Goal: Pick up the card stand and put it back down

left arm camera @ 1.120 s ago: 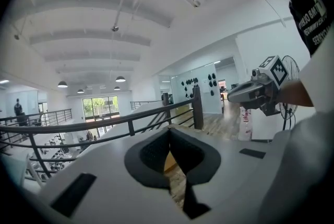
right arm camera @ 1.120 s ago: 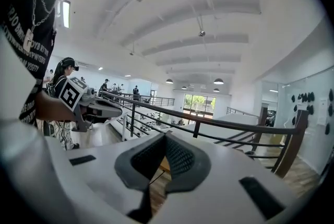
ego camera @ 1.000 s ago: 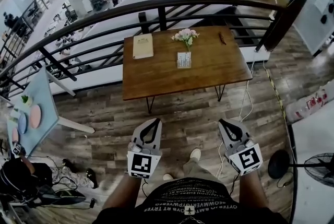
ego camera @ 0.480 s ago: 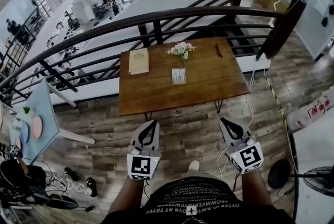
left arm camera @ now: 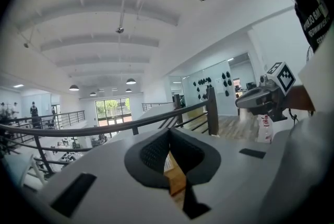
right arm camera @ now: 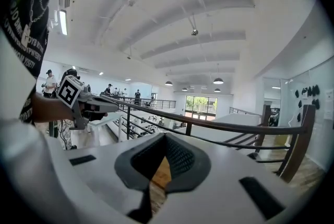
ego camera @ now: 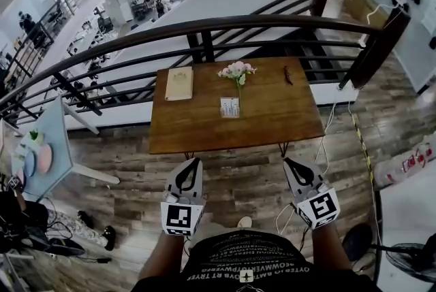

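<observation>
Matt brown wooden table (ego camera: 272,117), dark smooth metal railing (ego camera: 225,21)

From head height, looking steeply down past the left gripper (ego camera: 193,163) and right gripper (ego camera: 289,163) to a wooden table (ego camera: 204,127) well ahead, set against a dark railing (ego camera: 259,24). From each gripper, looking low and forward along its own jaws, close up, toward the railing and the hall beyond. Shared by all three: the railing. Also caught at the edge of each gripper view: the other gripper.

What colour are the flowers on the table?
Pale pink flowers, best seen in the head view.
</observation>
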The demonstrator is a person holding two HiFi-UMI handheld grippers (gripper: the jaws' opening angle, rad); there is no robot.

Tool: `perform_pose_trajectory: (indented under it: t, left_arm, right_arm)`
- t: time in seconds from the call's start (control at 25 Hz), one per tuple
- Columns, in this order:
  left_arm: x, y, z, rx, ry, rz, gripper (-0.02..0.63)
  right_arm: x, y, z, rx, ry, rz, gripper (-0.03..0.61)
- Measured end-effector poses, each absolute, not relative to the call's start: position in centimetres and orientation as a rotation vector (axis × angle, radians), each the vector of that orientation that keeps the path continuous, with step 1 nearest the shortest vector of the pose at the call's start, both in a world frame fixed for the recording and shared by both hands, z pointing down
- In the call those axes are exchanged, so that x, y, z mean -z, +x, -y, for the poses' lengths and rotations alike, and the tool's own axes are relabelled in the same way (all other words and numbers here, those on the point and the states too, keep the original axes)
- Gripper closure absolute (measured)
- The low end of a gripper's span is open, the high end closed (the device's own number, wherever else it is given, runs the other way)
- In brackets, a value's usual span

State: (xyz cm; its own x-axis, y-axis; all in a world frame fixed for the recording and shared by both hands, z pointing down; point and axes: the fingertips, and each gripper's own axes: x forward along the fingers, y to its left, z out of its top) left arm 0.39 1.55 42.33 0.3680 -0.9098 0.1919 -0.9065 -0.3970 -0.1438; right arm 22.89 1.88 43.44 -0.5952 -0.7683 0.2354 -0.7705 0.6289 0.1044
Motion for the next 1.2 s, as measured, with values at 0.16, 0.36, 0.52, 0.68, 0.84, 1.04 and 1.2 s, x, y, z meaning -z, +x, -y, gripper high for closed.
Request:
perform_pose_trajectory:
  t: [0.16,0.36,0.52,0.68,0.84,1.04,1.2]
  left_arm:
    - [-43.2,-0.1,-2.2,0.415,-2.576,-1.749,0.588]
    - [-44.0,-2.0,-2.8,0.431,-2.565,-1.812,0.588]
    - [-43.9,-3.5,-2.9,0.418,-2.559,-1.830,0.588]
    - [-43.4,-4.1,-1.6,0.403,-2.568,-1.799,0.588]
    - [-43.1,-4.9,-0.1,0.405,-2.564,-1.767,0.588]
    - [-43.4,-6.1,2.5,0.416,-2.577,-1.750,0.588]
    - [-43.7,-6.2,5.4,0.411,-2.605,-1.717,0.588]
  right_arm:
    - [-43.9,22.4,-1.2,-0.018,1.234,2.631,0.565]
    - [-44.2,20.9,-0.4,-0.013,1.193,2.639,0.565]
    - [-44.4,19.5,-0.1,-0.018,1.176,2.640,0.565]
    - [-44.4,17.9,0.9,-0.019,1.181,2.647,0.565]
    - [-44.1,16.6,2.2,-0.001,1.189,2.658,0.565]
    - [-44.2,15.5,4.3,0.000,1.201,2.651,0.565]
    - [-44.7,15.1,6.8,-0.017,1.217,2.635,0.565]
